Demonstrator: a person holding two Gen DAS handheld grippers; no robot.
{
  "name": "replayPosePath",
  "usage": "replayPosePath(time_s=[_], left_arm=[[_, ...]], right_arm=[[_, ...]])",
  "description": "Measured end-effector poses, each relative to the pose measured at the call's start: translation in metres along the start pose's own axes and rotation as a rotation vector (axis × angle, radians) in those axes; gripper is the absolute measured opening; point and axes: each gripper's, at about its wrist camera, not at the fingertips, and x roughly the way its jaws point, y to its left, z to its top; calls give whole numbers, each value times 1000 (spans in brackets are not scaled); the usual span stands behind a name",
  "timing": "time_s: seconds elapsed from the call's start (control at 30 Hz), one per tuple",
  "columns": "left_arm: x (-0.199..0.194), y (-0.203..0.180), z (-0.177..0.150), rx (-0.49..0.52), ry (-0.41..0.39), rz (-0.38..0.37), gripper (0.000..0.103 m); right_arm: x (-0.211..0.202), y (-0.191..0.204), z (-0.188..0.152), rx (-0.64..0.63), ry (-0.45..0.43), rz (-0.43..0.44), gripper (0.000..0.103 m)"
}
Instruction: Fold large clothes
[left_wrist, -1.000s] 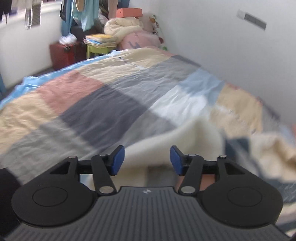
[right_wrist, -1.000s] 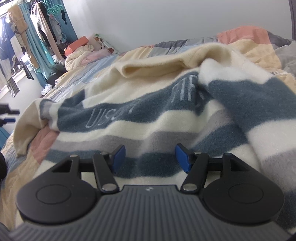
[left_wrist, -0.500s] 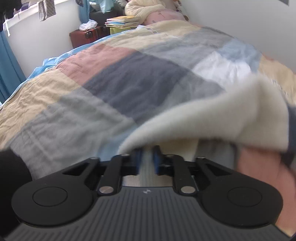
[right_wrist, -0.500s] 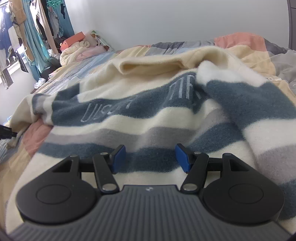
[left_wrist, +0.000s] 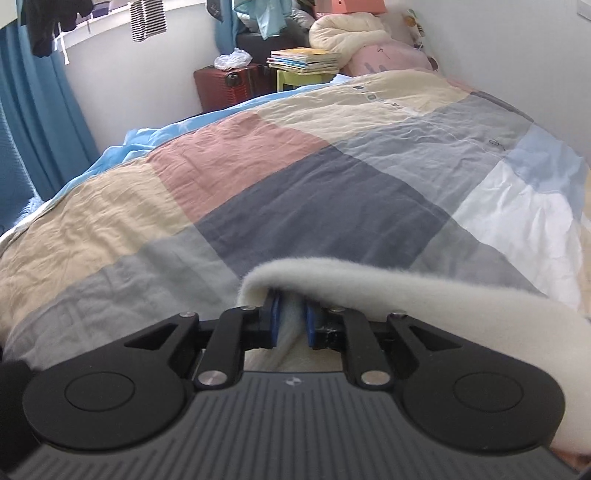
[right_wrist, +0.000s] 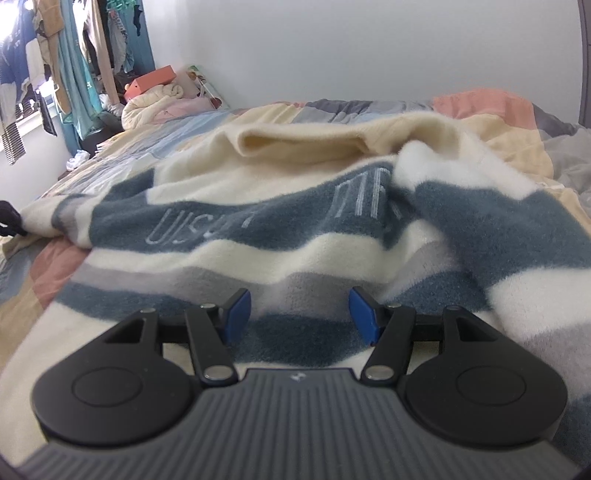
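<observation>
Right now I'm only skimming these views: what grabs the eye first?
The fluffy cream fleece garment with navy and grey stripes sprawls rumpled across the bed, filling the right wrist view. Under it lies the patchwork quilt of pink, beige, grey and navy squares. The left gripper has a cream edge between its nearly closed blue pads.

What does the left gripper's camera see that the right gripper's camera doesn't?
Only the left wrist view shows the left gripper, its jaws just reopened a little with the fleece's cream edge between them, plus a red suitcase and stacked books. Only the right wrist view shows the open right gripper over the striped fleece garment and its lettering. Both show the patchwork bedcover and hanging clothes.
</observation>
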Motion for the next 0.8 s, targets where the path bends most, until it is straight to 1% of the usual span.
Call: replayPosePath(time_s=[0.03, 0.07, 0.13, 0.2, 0.3, 0.43, 0.57, 0.63, 0.7, 0.8], left_arm=[[-7, -1, -2, 11, 0, 13, 47], [-17, 0, -4, 24, -13, 22, 52], [-40, 1, -8, 41, -45, 7, 55], [-65, 0, -13, 57, -47, -24, 56], [-108, -15, -27, 128, -65, -65, 56], [-177, -51, -51, 200, -122, -196, 56], [-244, -94, -80, 225, -156, -351, 56], [-274, -118, -96, 232, -165, -426, 56], [-303, -143, -112, 255, -166, -499, 56], [-341, -178, -137, 276, -149, -615, 56]], right_arm=[[0, 0, 0, 1, -1, 3, 62], [-1, 0, 0, 4, -2, 6, 62], [-5, -1, 1, 5, -9, 12, 62], [-11, -1, 2, -11, -29, 9, 62], [-24, 1, -1, -62, -66, -11, 62], [-41, -5, -5, -72, -68, -28, 62], [-66, -12, -7, -55, -86, -59, 62], [-81, -18, -7, -16, -88, -49, 62], [-98, -21, -8, -8, -112, -43, 62], [-123, -25, -9, -42, -149, -85, 62]])
